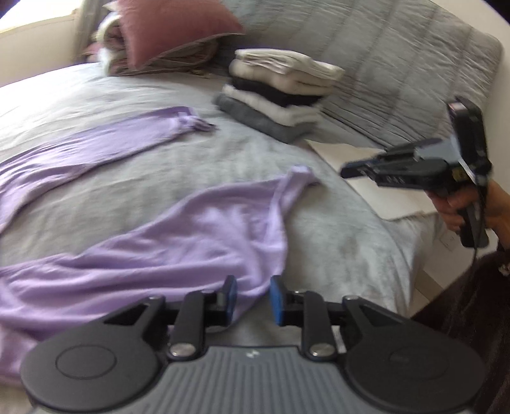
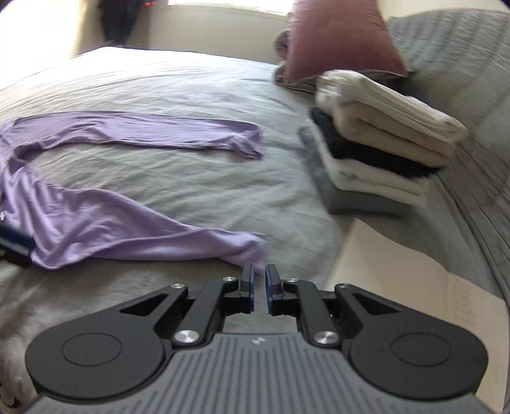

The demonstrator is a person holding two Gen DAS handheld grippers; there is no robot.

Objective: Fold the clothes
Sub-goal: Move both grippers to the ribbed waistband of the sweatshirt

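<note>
A lavender garment [image 1: 207,229] lies spread on the grey bed cover [image 1: 334,229], with two long parts reaching toward the pillows. My left gripper [image 1: 254,297] hovers at its near edge; the jaws stand apart with cloth lying under the gap and no pad pressing on it. In the right wrist view the same lavender garment [image 2: 95,223] lies ahead and to the left. My right gripper [image 2: 259,286] sits just short of the near strip's end, jaws a narrow gap apart with nothing between them. A hand [image 1: 455,210] holds the right gripper [image 1: 350,172] at the bed's right side.
A stack of folded clothes [image 1: 280,92] [image 2: 376,143] in cream, black and grey sits at the far right of the bed. A maroon pillow [image 1: 175,28] [image 2: 341,38] leans behind it. A grey quilted cover [image 1: 398,57] rises on the right.
</note>
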